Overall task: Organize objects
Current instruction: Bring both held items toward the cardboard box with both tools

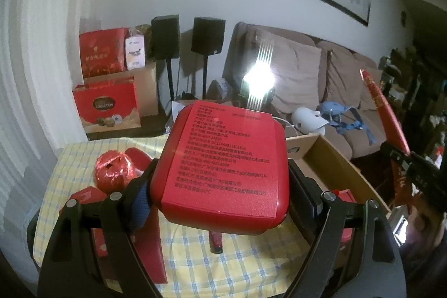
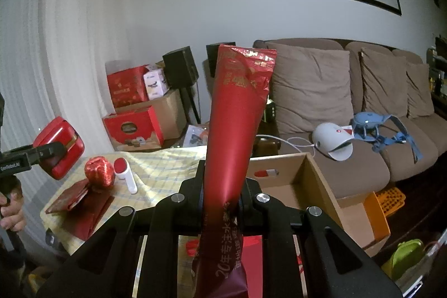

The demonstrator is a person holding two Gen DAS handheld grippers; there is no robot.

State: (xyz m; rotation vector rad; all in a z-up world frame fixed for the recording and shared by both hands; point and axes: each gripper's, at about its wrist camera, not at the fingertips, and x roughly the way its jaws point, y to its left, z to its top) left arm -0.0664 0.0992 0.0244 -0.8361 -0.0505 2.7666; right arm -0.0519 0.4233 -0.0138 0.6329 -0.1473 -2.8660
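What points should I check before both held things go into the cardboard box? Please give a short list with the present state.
1. Left gripper clamps the red case on both sides: ok.
2. Right gripper shut on the long red packet: ok.
3. Cardboard box open on top: ok.
4. Free floor inside the box: ok; only one small red-and-white item shows there.
5. Packet fits lying flat in the box: cannot tell.
6. Red foil ball and white bottle out of the path: ok, they lie on the table.
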